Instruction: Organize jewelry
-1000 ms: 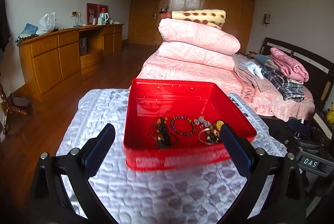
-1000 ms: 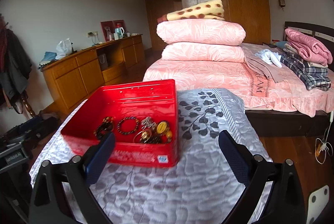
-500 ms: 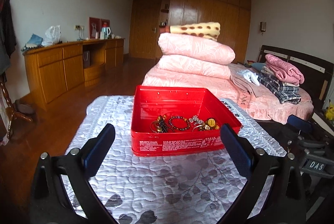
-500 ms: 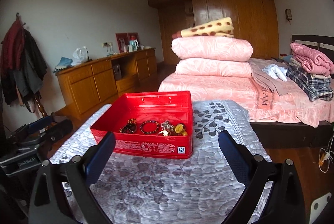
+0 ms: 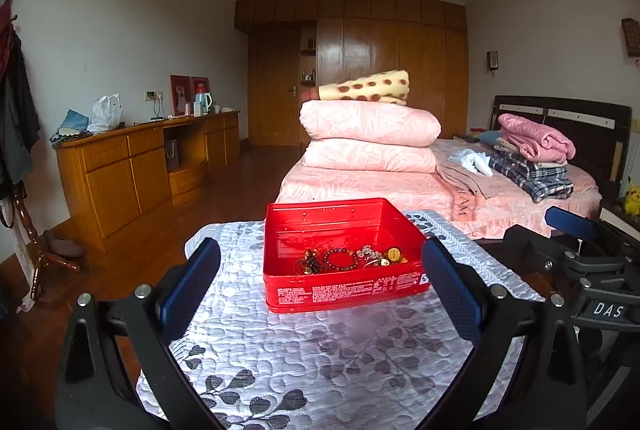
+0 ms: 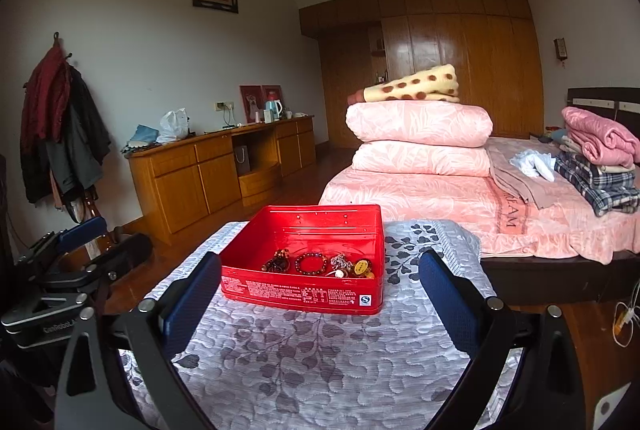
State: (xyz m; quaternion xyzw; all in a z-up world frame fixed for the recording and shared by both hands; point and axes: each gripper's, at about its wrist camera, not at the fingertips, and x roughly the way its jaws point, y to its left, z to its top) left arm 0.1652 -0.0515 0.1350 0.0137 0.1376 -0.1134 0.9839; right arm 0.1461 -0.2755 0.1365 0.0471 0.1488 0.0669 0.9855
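The red tin (image 5: 344, 254) sits on the quilted table (image 5: 320, 350), open, with the jewelry (image 5: 350, 260) heaped along its near wall: a bead bracelet (image 6: 311, 263), a darker tangle and a gold piece, touching. Both claws hang back from it, level with the table. The left claw (image 5: 320, 286) gapes wide, empty; the right claw (image 6: 318, 290) is likewise spread and holds nothing. Such a stand-off probably gives both cameras a view of the whole tin, and suggests the pieces are stowed.
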